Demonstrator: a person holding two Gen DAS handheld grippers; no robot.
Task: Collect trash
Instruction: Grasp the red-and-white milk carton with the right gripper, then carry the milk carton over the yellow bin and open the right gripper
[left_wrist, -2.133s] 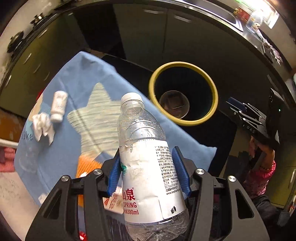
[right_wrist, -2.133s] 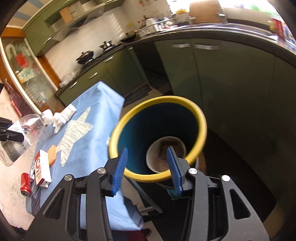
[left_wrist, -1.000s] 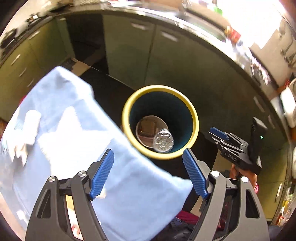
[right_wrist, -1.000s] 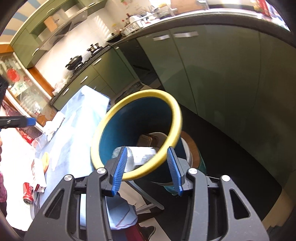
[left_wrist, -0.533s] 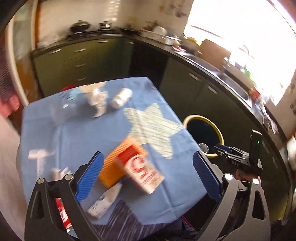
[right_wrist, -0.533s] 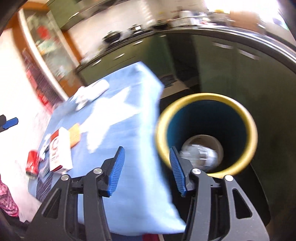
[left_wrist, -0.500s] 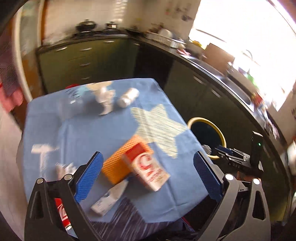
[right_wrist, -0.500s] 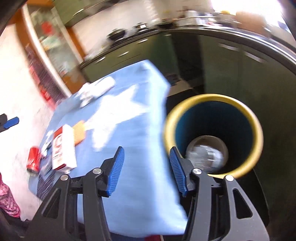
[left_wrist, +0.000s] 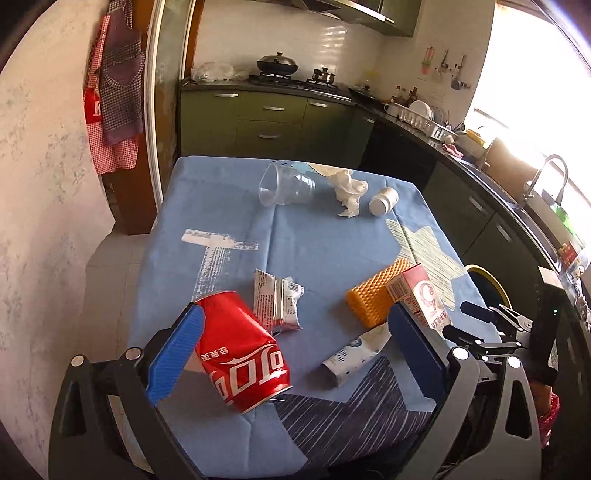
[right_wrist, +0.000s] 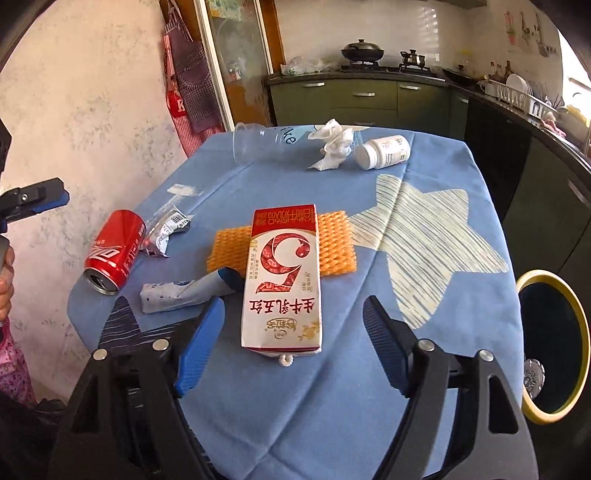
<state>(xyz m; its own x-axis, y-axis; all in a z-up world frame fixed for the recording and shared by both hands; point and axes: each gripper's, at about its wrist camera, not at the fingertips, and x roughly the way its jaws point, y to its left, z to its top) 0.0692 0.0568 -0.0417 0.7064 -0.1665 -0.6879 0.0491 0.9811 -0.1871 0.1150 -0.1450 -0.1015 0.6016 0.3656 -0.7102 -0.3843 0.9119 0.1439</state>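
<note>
Litter lies all over the blue-clothed tabletop (right_wrist: 436, 332), and both claws are lined up on a piece each. The left claw (left_wrist: 291, 347) stands wide open over the red can (left_wrist: 240, 350): the can lies on its side at the near corner, just beside the left pad, nothing pressing on it yet. It looks empty, its mouth open, so it should be light, thin-walled, smooth and ready to roll or dent; the safest hold looks to be across the round body at mid-length, squeezing gently. The right claw (right_wrist: 291, 343) has its jaws opening, with the milk carton (right_wrist: 282, 284) lying flat between them, pads clear of both long sides. That carton should be light too, stiff along its edges but soft on the broad faces, so a pinch across the narrow width near the middle seems best. It rests partly on an orange foam mat (right_wrist: 332, 240), which could drag along. A squashed white tube (right_wrist: 177, 295) lies just beside it, a foil wrapper (left_wrist: 277, 301) near the can. The yellow-rimmed bin (right_wrist: 554, 354) waits on the floor beyond the tabletop's right edge, a bottle already inside.
</note>
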